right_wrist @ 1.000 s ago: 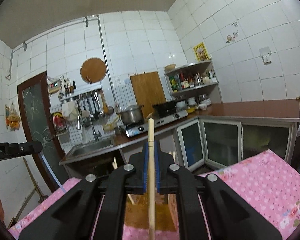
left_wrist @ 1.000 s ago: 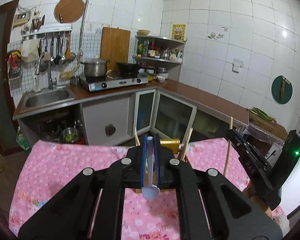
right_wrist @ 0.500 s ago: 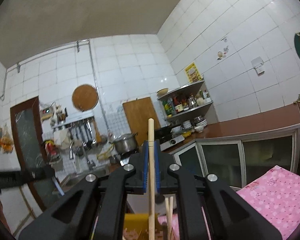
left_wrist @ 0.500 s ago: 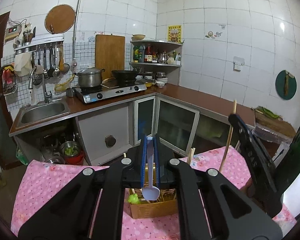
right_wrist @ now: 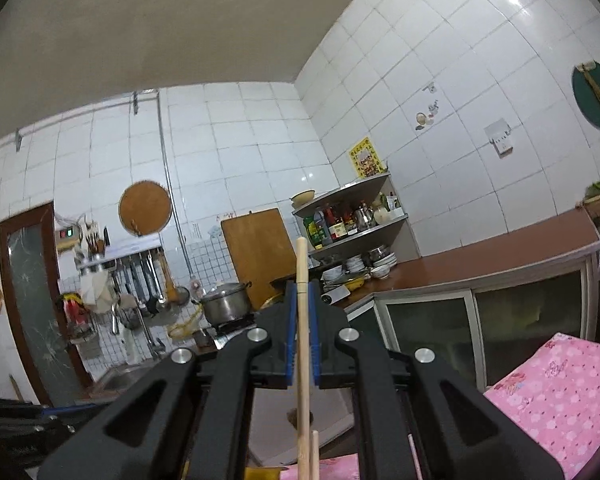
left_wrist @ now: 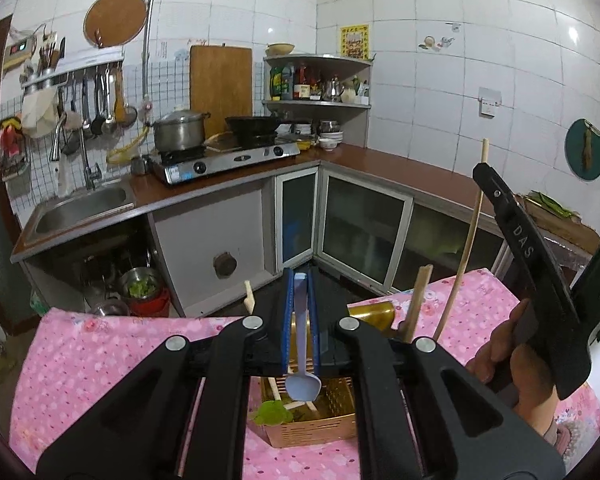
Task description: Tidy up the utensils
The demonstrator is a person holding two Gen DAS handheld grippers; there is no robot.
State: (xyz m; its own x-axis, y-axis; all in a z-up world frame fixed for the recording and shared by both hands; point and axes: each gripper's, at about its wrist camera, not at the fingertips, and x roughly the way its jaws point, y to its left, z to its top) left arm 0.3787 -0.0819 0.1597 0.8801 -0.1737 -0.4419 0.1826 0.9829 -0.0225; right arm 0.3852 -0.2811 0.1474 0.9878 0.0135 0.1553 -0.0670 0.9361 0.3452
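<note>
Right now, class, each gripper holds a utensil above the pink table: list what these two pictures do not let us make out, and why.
- Lower end of the wooden stick: right wrist view, cut off by the bottom edge; left wrist view, hidden behind the left gripper.
- Contents of the basket: left wrist view, mostly covered by that gripper and the blue spoon.
- The basket in the right wrist view: hidden below the right gripper.
- Bottle labels on the shelf: too small.

Pink florals, blue pads, pale wood

The tablecloth [left_wrist: 100, 364] is pink with small flower prints; the basket [left_wrist: 320, 424] on it is golden-brown — a green piece [left_wrist: 272, 414] lies at its edge. The spoon [left_wrist: 302, 376] is pale blue between blue pads [left_wrist: 287, 320] on black gripper frames. The stick [right_wrist: 303, 360] is light, bare wood. Wall tiles [left_wrist: 420, 80] — white; countertop [left_wrist: 400, 168] reddish brown.
</note>
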